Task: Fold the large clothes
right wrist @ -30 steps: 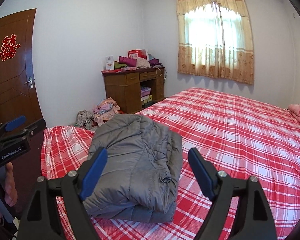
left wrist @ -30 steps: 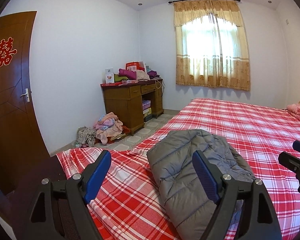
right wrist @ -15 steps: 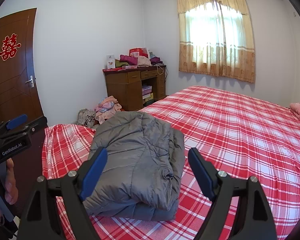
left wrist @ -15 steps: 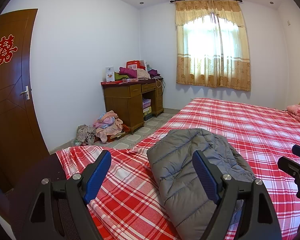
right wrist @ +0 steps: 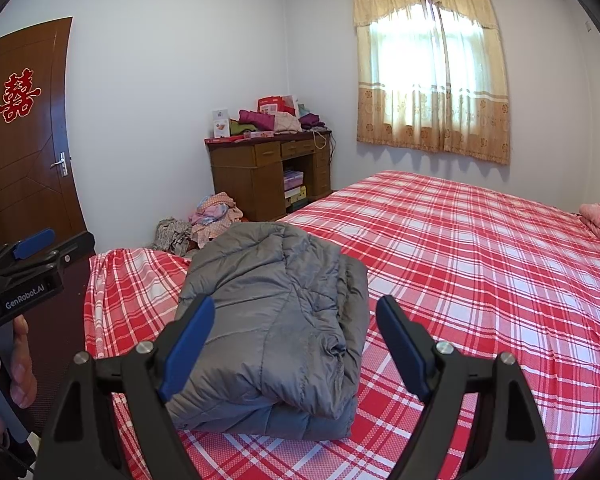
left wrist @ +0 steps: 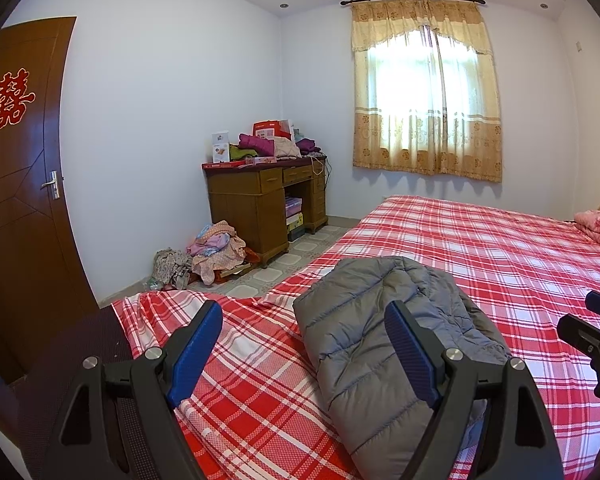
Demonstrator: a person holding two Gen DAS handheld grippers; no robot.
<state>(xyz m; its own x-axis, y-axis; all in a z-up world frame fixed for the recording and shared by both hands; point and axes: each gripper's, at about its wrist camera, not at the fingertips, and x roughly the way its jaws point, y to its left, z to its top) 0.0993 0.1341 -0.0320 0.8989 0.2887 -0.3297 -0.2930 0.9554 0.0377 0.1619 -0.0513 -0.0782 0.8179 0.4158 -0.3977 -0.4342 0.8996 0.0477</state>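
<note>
Little has moved over the last second: both views have only drifted slightly. My left gripper (left wrist: pixel 304 344) and right gripper (right wrist: pixel 294 338) hang wide apart, empty, above the grey padded jacket (right wrist: pixel 276 320), folded compactly on the bed (right wrist: pixel 480 264). I judge folding finished.

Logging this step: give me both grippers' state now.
Left gripper: jaws open, holding nothing.
Right gripper: jaws open, empty, above the folded grey jacket.
</note>
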